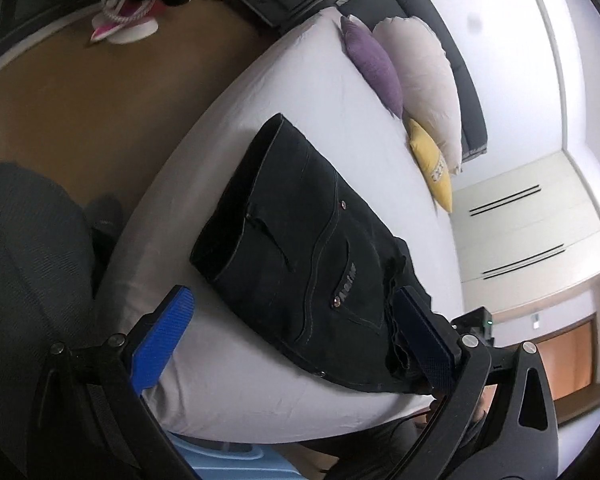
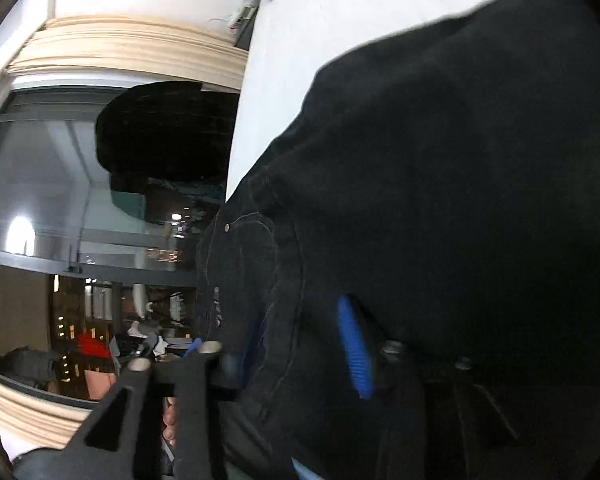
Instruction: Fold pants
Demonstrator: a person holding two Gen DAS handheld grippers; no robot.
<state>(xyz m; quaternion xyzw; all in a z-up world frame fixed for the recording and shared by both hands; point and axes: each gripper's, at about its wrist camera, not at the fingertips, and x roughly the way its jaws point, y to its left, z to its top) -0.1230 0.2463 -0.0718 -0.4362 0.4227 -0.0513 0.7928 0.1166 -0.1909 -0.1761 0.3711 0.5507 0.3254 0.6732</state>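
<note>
Black jeans [image 1: 300,240] lie folded on the white bed [image 1: 308,92], back pocket up, waistband toward the bed's edge. My left gripper [image 1: 296,344] is open, its blue fingers [image 1: 162,340] spread wide over the near end of the jeans without holding them. In the right wrist view the jeans [image 2: 440,200] fill the frame as dark cloth. My right gripper [image 2: 300,344] has cloth lying between its blue fingers [image 2: 354,348]; the left finger is mostly hidden, so I cannot tell whether it grips.
Purple [image 1: 374,64], white [image 1: 424,80] and yellow [image 1: 432,164] pillows lie at the head of the bed. A brown floor [image 1: 100,104] with pink slippers [image 1: 124,26] is to the left. A dark window [image 2: 80,220] shows in the right wrist view.
</note>
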